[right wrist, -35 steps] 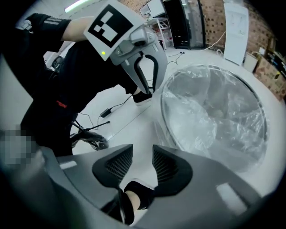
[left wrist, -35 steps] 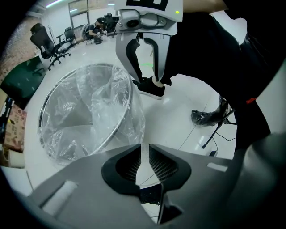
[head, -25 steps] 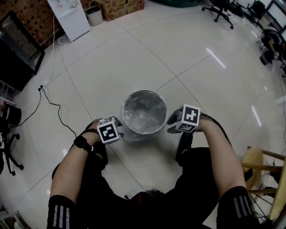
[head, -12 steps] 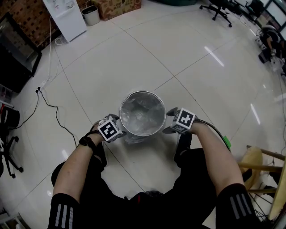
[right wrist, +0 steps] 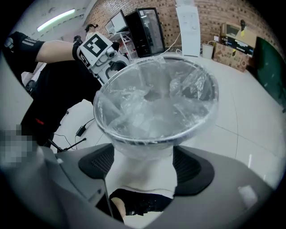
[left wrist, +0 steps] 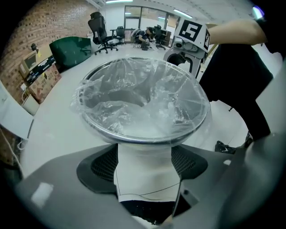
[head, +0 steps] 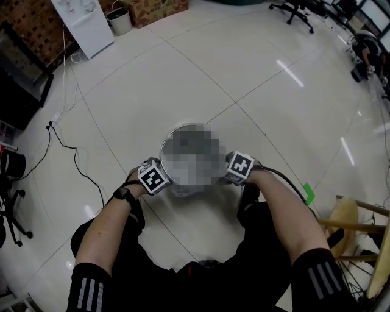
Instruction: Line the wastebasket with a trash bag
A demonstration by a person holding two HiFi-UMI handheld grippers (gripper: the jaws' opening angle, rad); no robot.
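A round metal wastebasket (head: 164, 145) stands on the tiled floor between my knees, partly under a mosaic patch. A clear trash bag (left wrist: 147, 91) lines it, and its edge is folded over the rim (right wrist: 156, 134). My left gripper (head: 159, 177) is at the basket's left side, low by the rim. My right gripper (head: 235, 171) is at the right side. Both have just been opening, and their jaws now stand wide. In the gripper views the left gripper (left wrist: 143, 172) and right gripper (right wrist: 143, 174) straddle the bag-covered wall below the rim, and their pads (left wrist: 98, 167) (right wrist: 192, 170) do not press on it.
A white cabinet (head: 82, 24), a small bin (head: 119, 20) and a cardboard box (head: 155, 9) stand at the far wall. A black cable (head: 67, 149) runs over the floor at left. A wooden chair (head: 353, 225) is at the right, office chairs (head: 292, 9) further off.
Both grippers have sunk beside the basket and now sit lower against its sides. The bag stays over the rim.
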